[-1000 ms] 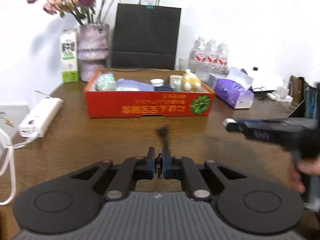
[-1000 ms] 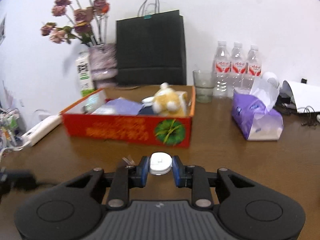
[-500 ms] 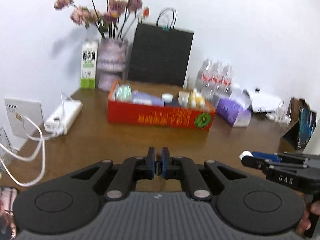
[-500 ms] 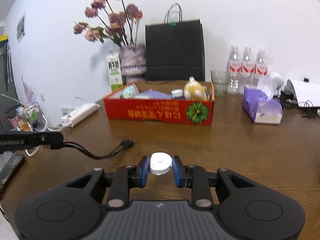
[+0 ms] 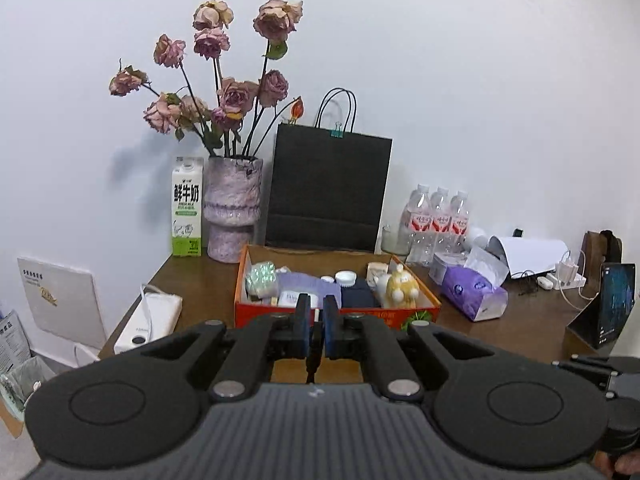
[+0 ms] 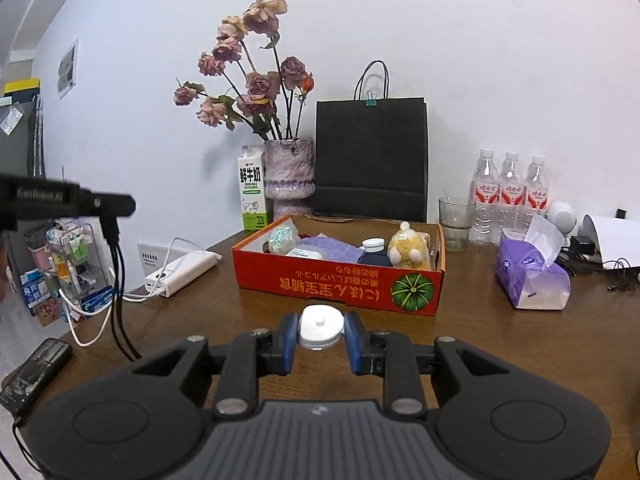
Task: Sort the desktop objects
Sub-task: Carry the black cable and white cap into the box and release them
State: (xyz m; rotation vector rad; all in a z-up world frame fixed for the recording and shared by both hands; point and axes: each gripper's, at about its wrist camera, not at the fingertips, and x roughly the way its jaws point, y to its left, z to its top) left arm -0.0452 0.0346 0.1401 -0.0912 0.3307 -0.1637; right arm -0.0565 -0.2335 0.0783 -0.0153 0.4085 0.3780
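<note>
The right gripper clamps a white round cap, with the red box at twelve o'clock. The left gripper, nearly shut, pinches a black cable whose lower length is hidden. Both have risen; the box now sits farther off than a second ago.

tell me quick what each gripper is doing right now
Left gripper: closed on a black cable that hangs down from it.
Right gripper: closed on a white round charger.
</note>
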